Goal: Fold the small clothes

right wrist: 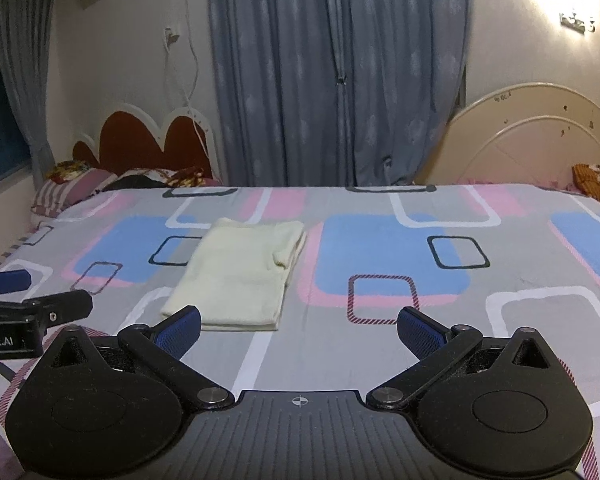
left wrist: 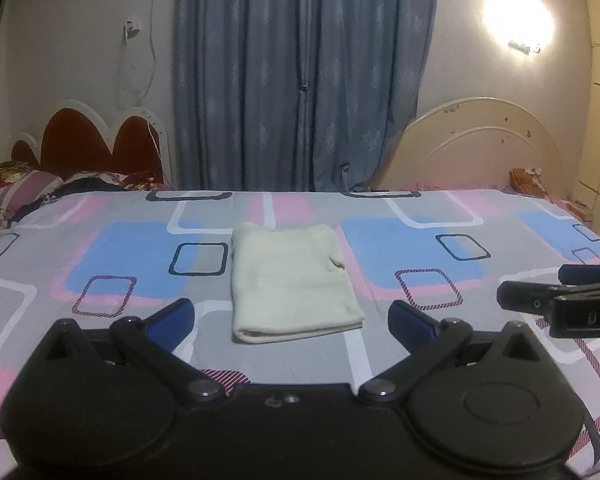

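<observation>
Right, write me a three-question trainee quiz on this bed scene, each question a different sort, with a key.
1. True or false: the left tongs are shut on the cream cloth.
2. Multiple choice: the cloth lies on the bedsheet as
A) a crumpled heap
B) a flat folded rectangle
C) a rolled tube
3. Fill in: behind the bed hangs a blue-grey ____.

Key:
1. False. Both the left tongs and the right tongs stand open, short of the cloth and holding nothing.
2. B. The cloth is folded flat, its layered edge facing the cameras.
3. Curtain.
</observation>
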Tool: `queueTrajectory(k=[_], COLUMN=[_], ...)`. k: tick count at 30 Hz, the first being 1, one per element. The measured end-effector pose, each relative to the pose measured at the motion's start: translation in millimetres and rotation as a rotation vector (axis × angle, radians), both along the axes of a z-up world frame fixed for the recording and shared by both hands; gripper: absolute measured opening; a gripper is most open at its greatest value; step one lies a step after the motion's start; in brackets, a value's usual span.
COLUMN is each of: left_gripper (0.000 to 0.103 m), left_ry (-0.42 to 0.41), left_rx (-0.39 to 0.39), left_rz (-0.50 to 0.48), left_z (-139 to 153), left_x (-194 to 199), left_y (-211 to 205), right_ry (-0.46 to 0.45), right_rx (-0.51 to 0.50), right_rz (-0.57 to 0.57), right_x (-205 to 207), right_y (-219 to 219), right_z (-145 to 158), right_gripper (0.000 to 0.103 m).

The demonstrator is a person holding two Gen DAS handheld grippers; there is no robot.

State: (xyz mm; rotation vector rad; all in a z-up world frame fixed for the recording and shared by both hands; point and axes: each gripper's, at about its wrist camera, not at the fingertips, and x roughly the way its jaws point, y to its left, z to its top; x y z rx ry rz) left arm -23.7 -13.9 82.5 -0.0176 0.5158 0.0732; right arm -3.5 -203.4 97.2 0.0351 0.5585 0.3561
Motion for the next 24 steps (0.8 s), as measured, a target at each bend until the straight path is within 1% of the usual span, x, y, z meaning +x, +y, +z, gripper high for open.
queueTrajectory(k=[10, 17, 24], left_gripper=[0.103, 0.103, 0.103], left_ry=[-0.014, -0.014, -0.014], left_rx=[0.002, 0.006, 0.005], left_rz=[0.013, 0.015, 0.019], left_z=[3.7, 3.4, 2.9], left_x=[-6.3, -8.0, -8.9], left_y=[5.6, 5.1, 14.9], right_ry=[-0.011, -0.015, -0.013], right_rx=[0.001, 0.008, 0.01], right_rz=[0.051, 0.048, 0.05], right_x=[-3.5, -1.7, -1.0], right_y=[9.0, 11.8, 14.2], right_z=[4.6, 3.8, 3.3], right_gripper=[0.103, 0.103, 0.103])
